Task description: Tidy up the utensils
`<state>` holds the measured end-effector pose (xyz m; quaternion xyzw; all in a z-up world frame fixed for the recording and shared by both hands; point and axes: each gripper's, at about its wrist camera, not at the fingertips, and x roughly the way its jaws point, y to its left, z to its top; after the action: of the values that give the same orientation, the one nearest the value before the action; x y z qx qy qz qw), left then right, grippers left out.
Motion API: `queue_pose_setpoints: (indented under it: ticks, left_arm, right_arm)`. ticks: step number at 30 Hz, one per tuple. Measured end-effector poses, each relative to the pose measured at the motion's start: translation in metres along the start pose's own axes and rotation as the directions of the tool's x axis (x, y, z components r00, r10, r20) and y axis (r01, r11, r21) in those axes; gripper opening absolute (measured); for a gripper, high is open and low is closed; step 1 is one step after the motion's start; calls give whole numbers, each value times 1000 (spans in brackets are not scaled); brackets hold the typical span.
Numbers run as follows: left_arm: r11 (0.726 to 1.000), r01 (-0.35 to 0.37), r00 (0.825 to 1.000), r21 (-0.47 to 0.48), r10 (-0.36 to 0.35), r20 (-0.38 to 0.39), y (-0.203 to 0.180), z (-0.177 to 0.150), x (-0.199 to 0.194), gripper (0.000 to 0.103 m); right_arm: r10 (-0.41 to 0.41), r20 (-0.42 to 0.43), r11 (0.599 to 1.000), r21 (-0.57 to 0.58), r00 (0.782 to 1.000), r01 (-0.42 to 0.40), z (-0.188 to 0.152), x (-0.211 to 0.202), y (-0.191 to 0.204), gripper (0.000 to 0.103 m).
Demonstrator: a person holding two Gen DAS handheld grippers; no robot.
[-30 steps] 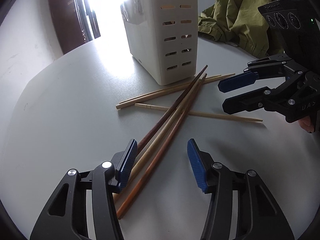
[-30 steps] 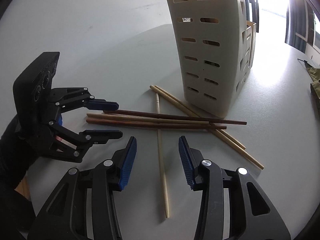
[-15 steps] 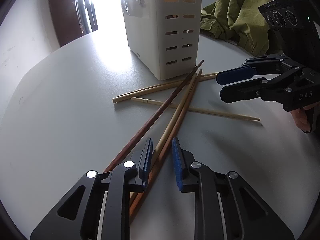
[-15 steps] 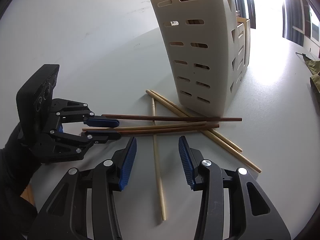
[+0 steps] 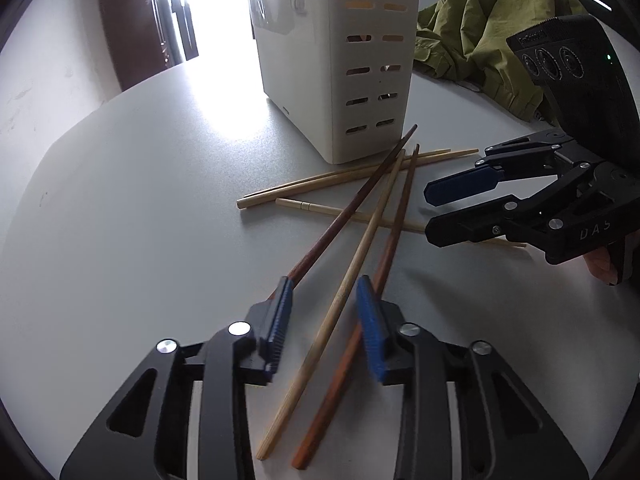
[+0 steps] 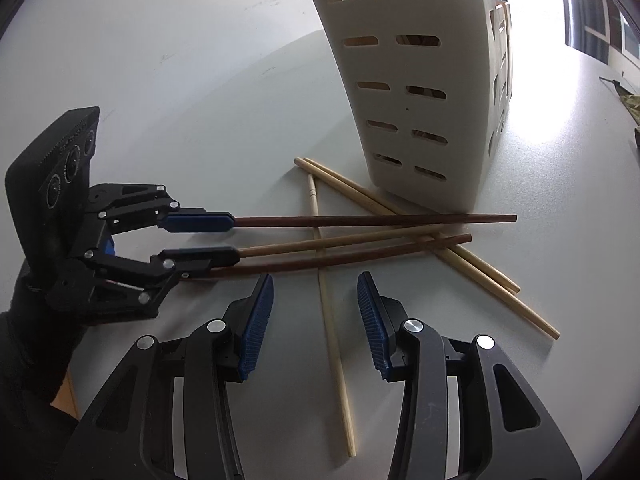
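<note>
The left gripper [image 5: 324, 322] is set low over the table [image 5: 132, 216] with its jaws partly apart, no grip made; the pale chopstick [image 5: 348, 280] runs up the gap between the blue pads, the reddish-brown chopstick [image 5: 394, 236] passes just under or beside the right-hand pad, and the dark chopstick [image 5: 352, 208] emerges from beside the left-hand pad. Whether either pad touches wood cannot be told. All three sticks lie with their long axes running almost straight away from this gripper, butt ends nearest it, tips converging toward the foot of the white slotted holder [image 5: 344, 56]. In my judgement the left gripper is the nearer tool for these three and need only close across their width. The right gripper [image 6: 316, 316] stands wide and empty; a single bamboo chopstick [image 6: 332, 340] lies lengthwise in its gap, flat on the table, crossing under the three long sticks. Beyond the crossing, a bamboo pair [image 6: 440, 248] lies side by side, slanting past the holder's base, just beside it. Farther off, a green cloth [image 5: 488, 40] is heaped behind the holder.
</note>
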<state>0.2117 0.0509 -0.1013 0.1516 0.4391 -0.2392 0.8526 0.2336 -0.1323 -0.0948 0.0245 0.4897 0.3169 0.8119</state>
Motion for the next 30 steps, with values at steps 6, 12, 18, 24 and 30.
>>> queue_pose_setpoints:
  ticks: [6, 12, 18, 24, 30]
  left_arm:
    - [998, 34, 999, 46, -33, -18, -7, -1, 7, 51]
    - [998, 52, 998, 46, -51, -21, -8, 3, 7, 12]
    - [998, 53, 998, 39, -52, -21, -9, 1, 8, 12]
    - [998, 45, 999, 36, -45, -14, -10, 2, 6, 11]
    - [999, 44, 999, 31, -44, -5, -8, 2, 4, 10]
  right_arm:
    - [58, 16, 986, 154, 998, -60, 7, 4, -22, 45]
    - [51, 30, 975, 214, 998, -56, 9, 4, -28, 45]
    - [3, 31, 970, 241, 1000, -11, 10, -3, -33, 45]
    - [-8, 22, 972, 236, 1000, 3, 10, 4, -34, 3]
    - [20, 59, 976, 217, 998, -32, 12, -6, -36, 1]
